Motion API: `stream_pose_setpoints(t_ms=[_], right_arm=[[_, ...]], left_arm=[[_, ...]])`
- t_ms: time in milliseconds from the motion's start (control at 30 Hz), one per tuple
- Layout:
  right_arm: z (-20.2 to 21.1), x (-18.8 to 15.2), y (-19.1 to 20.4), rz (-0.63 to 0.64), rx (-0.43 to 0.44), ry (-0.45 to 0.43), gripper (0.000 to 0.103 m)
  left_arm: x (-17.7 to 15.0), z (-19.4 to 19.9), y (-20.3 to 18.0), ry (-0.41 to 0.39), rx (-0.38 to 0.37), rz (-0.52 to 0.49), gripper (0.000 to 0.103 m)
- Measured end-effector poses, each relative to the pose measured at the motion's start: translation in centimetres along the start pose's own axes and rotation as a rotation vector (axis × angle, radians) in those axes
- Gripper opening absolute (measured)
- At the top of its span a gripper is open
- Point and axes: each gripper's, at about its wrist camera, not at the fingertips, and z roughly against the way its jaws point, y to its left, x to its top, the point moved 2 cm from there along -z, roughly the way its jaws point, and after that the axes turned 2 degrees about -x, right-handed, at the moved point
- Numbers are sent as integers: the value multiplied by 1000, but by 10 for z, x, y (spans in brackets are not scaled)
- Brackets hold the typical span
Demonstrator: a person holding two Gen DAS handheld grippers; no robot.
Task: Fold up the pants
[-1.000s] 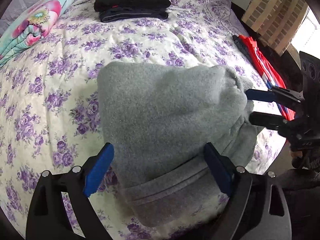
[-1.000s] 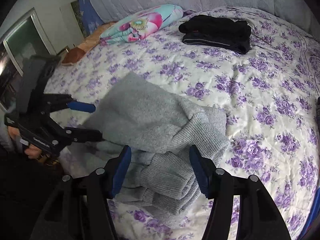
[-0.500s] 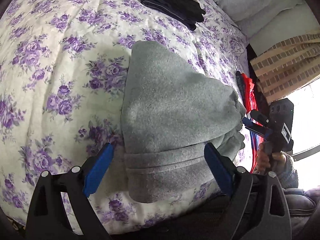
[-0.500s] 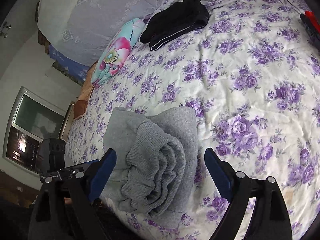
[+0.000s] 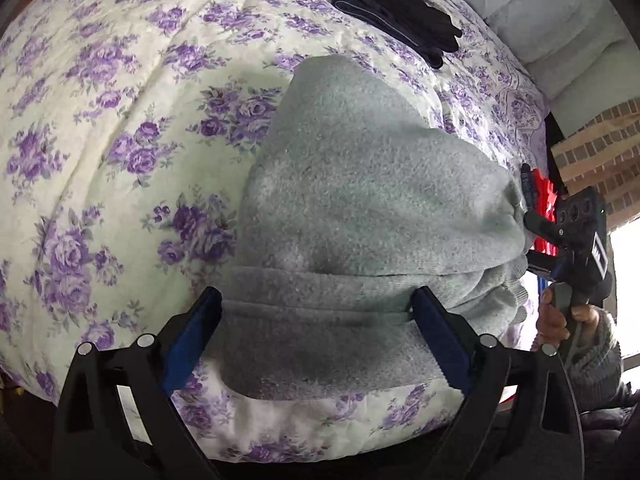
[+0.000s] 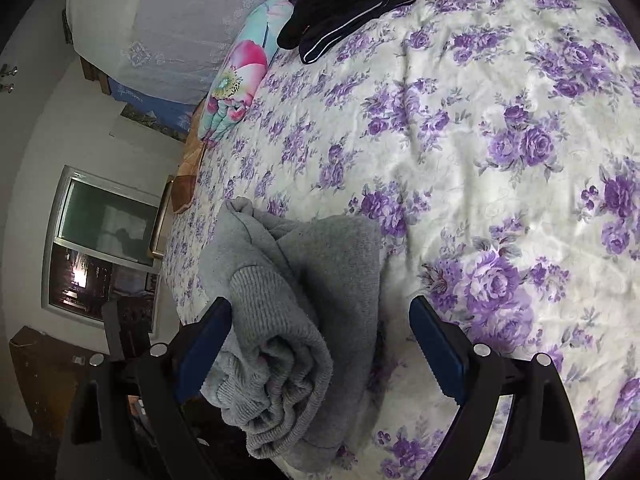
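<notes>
Grey fleece pants [image 5: 360, 208] lie folded into a thick bundle near the bed's front edge; in the right wrist view [image 6: 304, 304] their ribbed cuffs face me. My left gripper [image 5: 316, 328] is open, its blue pads standing either side of the waistband end. My right gripper [image 6: 320, 340] is open, its pads either side of the cuff end. The right gripper [image 5: 568, 240] also shows in the left wrist view at the far end of the bundle, held by a hand.
The bed has a white quilt with purple flowers [image 5: 120, 120]. A folded black garment [image 5: 396, 28] lies further back, also in the right wrist view [image 6: 352, 4]. A floral pillow [image 6: 240, 80] lies beside it. Red cloth [image 5: 542, 200] lies by the bed's right edge.
Both grippers have rolled and drawn back toward the bed's edge. The pants bundle now lies more compact, with the top layer settled over the cuffs.
</notes>
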Motion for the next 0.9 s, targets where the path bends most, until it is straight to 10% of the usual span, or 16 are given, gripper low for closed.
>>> stream_pose_setpoints(t_ms=[233,900], right_arm=[[20,-11,4,-42,-87,-70,91],[51,-77,42,-79,-248,-209,91]], left_arm=[[9,4,-18,-27,156,-207,99],[10,3,-22,-40,99,-387,98]])
